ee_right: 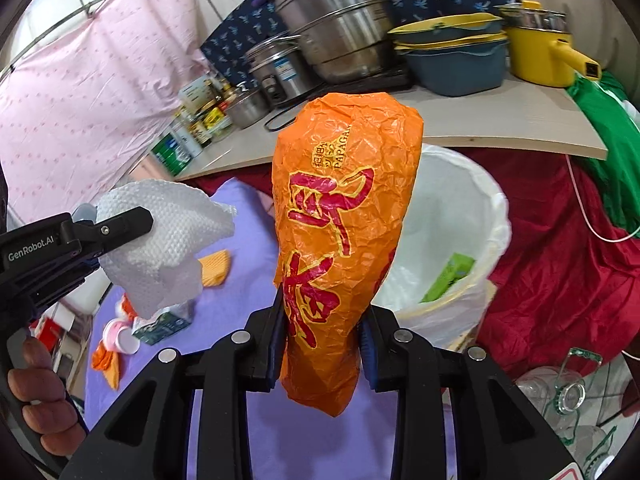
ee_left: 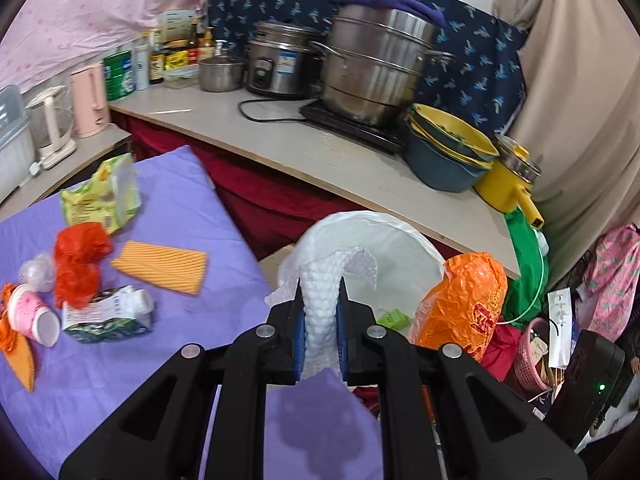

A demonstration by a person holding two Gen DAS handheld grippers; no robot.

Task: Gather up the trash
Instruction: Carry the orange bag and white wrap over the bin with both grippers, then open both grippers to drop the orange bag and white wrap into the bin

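Now bin rim (ee_right: 496, 216) just beyond orange bag (ee_right: 344, 216), w/ tissue (ee_right: 168, 236) alongside.

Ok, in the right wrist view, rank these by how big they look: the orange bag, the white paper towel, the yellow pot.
1. orange bag, though it is nearest the camera.
2. white paper towel.
3. yellow pot, far back on the counter, so perhaps bigger than it looks.

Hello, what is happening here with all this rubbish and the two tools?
A person is collecting trash with a handheld gripper in each hand. The left gripper is shut on a white paper towel, and the right gripper is shut on a crumpled orange bag. Both are held near the white-lined bin, which already holds a green carton. On the purple cloth a red bag, a pink cup and other wrappers remain.
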